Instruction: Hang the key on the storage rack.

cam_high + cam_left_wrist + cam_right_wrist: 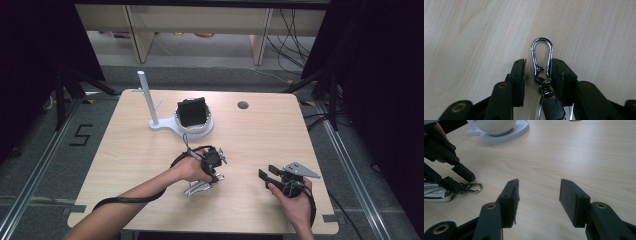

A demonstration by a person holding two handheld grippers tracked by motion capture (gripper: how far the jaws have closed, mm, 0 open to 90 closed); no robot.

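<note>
the key clip (542, 56), a shiny snap hook fixed to a car key (551, 107) with a dark textured grip, lies flat on the wooden table (150, 165) toward its near side, about midway across. the hook's rounded end points away from the left gripper (537, 68), and the swivel and key body run back under that gripper. in the right gripper view the same hook (474, 187) lies on the wood with the chrome key (436, 195) behind it.

the left gripper straddles the hook: one pad looks to touch the hook's side, the other stands apart with bare wood showing between, so nothing is pinched yet and the jaws are partly open. to do this well, i'd judge the gripper should centre itself so both pads meet the hook's two straight sides together; a one-sided push would likely slide the smooth metal across the table. gripping low, near the swivel, should keep it from twisting out.

the left hand (192, 170) is bent down over the key, gripper tipped steeply at the table. the right gripper (537, 195) rests low on the table well to the side, jaws wide open and empty, pointed toward the key.

further back stands a white stand (165, 125) with a post and a round base holding a black thing (192, 112).
</note>
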